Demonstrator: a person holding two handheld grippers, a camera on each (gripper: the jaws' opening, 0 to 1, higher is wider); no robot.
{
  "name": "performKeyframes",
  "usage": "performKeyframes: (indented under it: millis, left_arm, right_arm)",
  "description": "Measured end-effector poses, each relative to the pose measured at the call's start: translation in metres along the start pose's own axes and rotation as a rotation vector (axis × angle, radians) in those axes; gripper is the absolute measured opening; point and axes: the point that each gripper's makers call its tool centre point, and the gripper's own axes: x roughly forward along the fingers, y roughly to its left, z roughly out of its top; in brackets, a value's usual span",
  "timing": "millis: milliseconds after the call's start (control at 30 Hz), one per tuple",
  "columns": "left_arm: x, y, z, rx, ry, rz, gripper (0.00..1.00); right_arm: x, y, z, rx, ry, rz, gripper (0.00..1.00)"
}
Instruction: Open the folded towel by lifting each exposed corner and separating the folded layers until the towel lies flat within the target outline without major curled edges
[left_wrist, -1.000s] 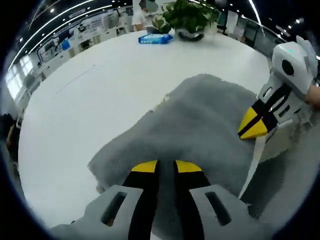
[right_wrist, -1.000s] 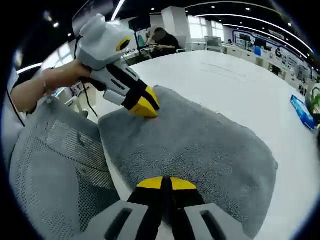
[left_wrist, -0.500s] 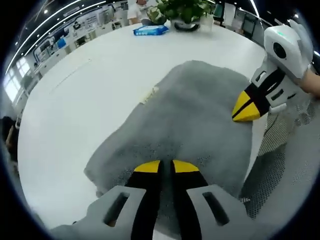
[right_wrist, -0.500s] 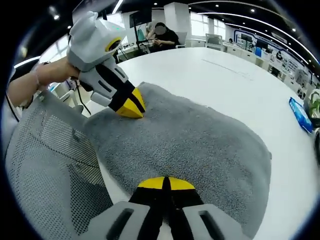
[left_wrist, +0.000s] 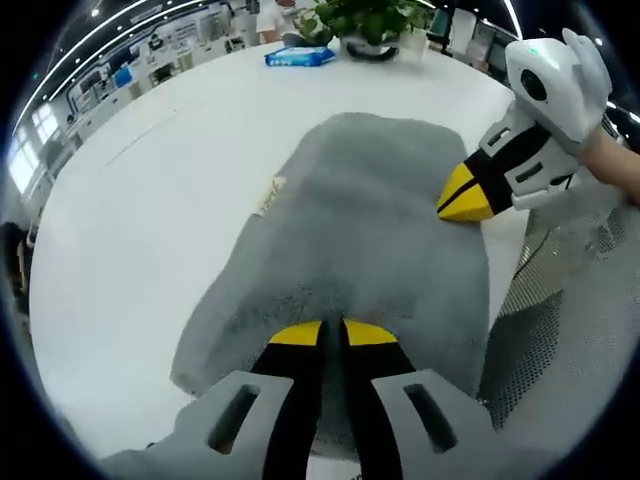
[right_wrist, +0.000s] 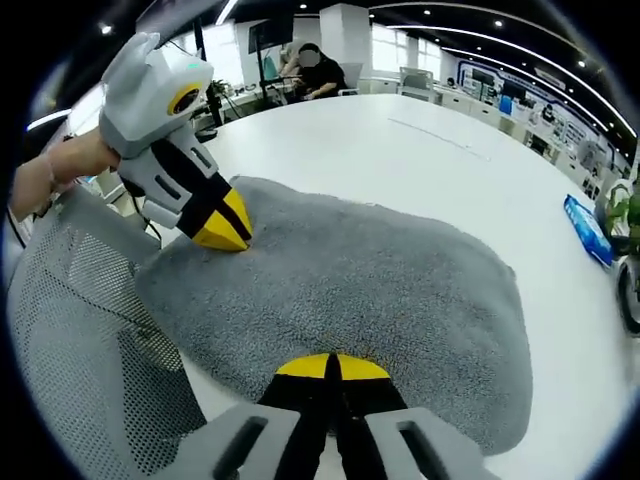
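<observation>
Stretched longer now, towel (left_wrist: 370, 230) seemingly overhangs white table (left_wrist: 150, 220).

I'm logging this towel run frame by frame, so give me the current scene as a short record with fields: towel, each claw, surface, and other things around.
towel: grey fluffy towel, spread on the table, near edge at the table's edge
left claw: left claw, shut on the towel's near edge
right claw: right claw, shut on the towel's near edge
surface: round white table
chair: grey mesh chair beside the table
far side: blue flat packet and green potted plant
</observation>
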Motion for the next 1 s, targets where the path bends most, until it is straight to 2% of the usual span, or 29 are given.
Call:
performKeyframes:
  millis: [500, 1000]
  left_arm:
    - [0.001, -0.02, 0.0, 0.009, 0.012, -0.049, 0.05]
    - [0.006, -0.052, 0.003, 0.057, 0.021, -0.125, 0.04]
  right_arm:
    - [0.004, -0.022, 0.007, -0.019, 0.0, -0.067, 0.0]
    - [0.011, -0.044, 0.017, -0.076, -0.006, -0.135, 0.0]
